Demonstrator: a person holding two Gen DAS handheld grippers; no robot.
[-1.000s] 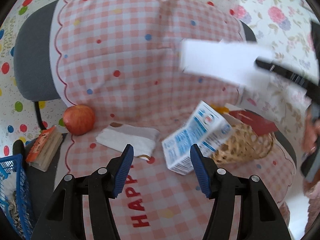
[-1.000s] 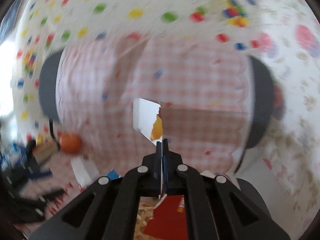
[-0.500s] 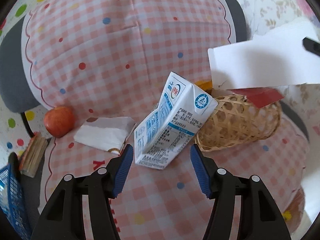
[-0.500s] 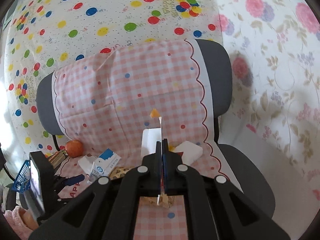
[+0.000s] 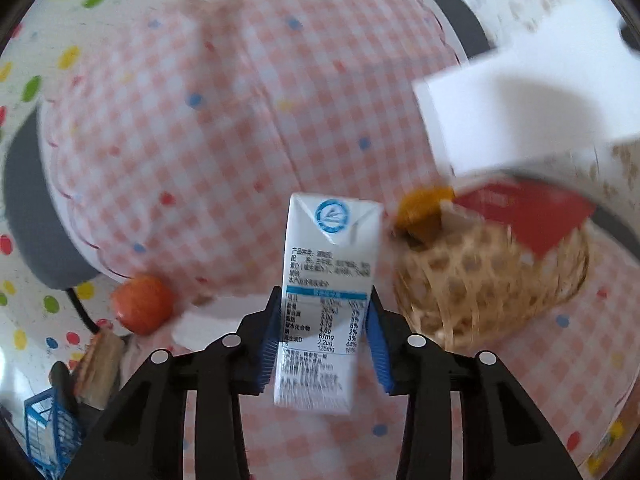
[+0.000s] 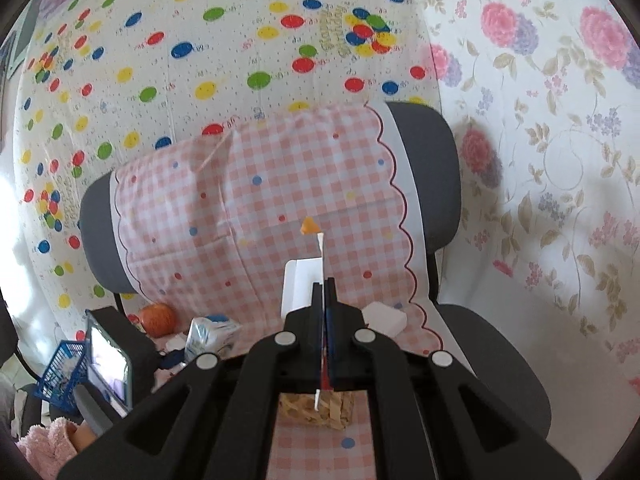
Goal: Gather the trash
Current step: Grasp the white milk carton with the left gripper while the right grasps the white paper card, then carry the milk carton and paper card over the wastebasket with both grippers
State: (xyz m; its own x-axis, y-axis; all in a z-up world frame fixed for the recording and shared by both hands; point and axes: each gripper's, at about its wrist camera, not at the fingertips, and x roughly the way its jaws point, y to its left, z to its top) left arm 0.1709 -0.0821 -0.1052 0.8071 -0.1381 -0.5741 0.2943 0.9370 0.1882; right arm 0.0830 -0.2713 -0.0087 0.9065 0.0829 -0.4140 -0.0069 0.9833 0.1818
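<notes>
- The checked chair [image 6: 280,200] served as the worktop, with the wicker basket [image 5: 488,280] just right of the left jaws, ready for rubbish.
- The left gripper [image 5: 322,344] was closing its jaws on the milk carton [image 5: 326,292], which stood upright between them.
- The right gripper [image 6: 325,312] had its jaws clamped together on a torn wrapper [image 6: 320,256], which hung over the basket.

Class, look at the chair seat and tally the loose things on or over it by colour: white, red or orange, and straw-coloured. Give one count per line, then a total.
White: 3, the milk carton, the flat card, the napkin
Red or orange: 1, the apple
Straw-coloured: 1, the wicker basket
Total: 5
</notes>
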